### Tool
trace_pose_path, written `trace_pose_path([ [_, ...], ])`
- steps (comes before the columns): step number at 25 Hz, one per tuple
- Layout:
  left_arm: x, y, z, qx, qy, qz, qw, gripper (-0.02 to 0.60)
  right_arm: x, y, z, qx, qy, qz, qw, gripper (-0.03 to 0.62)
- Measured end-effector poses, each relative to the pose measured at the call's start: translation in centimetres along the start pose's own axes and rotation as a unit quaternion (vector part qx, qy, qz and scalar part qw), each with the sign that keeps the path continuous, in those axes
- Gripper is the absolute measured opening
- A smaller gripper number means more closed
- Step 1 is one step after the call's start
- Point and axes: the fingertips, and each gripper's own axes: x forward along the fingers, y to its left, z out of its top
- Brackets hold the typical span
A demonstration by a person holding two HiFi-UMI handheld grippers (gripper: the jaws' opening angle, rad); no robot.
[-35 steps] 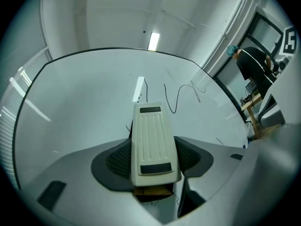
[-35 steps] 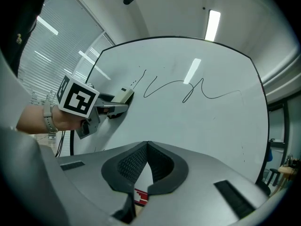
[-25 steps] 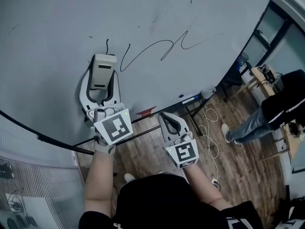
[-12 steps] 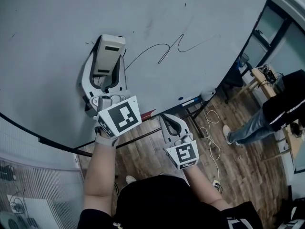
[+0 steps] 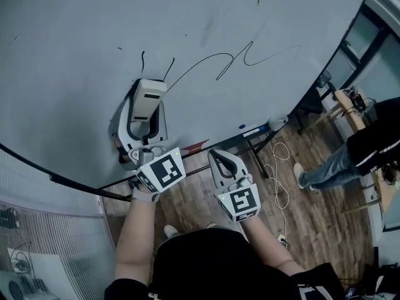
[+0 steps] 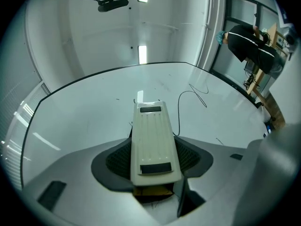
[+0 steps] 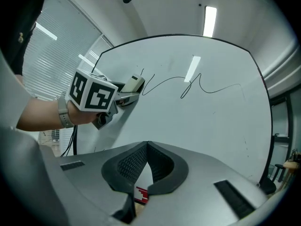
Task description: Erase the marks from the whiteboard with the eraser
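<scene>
Erasing looks barely begun; nearly all the marks remain.
The left claw is clamped on the eraser, flat on the whiteboard just below two short strokes. The long looping line looks untouched. The right claw hangs closed and empty, off the board.

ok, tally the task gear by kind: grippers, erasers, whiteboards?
grippers: 2 (left gripper shut on the eraser, right gripper shut with nothing in it)
eraser: 1
whiteboard: 1
total: 4
</scene>
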Motion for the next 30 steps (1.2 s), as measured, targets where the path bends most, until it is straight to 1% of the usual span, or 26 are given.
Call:
trace_pose_path([
  [7,-2.6,-1.4,-4.6,-0.012,0.037,0.001,0.9993,0.273,0.3,0.7,-0.7,0.000,0.010,0.009,1.000,0.026],
  [11,-2.8,-1.2,-4.8,-0.035,0.042,-0.003,0.9985,0.272,0.3,0.6,-1.0,0.004,0.013,0.006,1.000,0.026],
  [13,-2.5,-0.9,-4.4,-0.040,0.039,0.003,0.9985,0.272,0.2,0.6,-0.9,0.002,0.011,0.005,1.000,0.026],
  [17,-1.2,0.1,-2.3,-0.017,0.024,0.012,0.9995,0.273,-0.1,0.3,-0.6,-0.002,0.007,0.003,1.000,0.026],
  [21,-0.1,1.4,-0.4,-0.031,0.021,0.019,0.9991,0.273,-0.8,-0.4,-0.7,0.003,0.006,-0.006,1.000,0.026],
  [26,2.1,2.6,3.3,-0.025,0.006,0.026,0.9993,0.273,-1.3,-1.8,-0.6,0.004,0.002,-0.017,1.000,0.026],
  [28,2.9,2.7,4.3,-0.016,0.013,0.024,0.9995,0.273,-1.6,-2.0,-0.5,0.005,-0.001,-0.019,1.000,0.026],
  [30,3.3,2.7,4.6,-0.017,0.025,0.020,0.9993,0.272,-2.0,-2.1,-0.5,0.004,-0.004,-0.019,1.000,0.026],
])
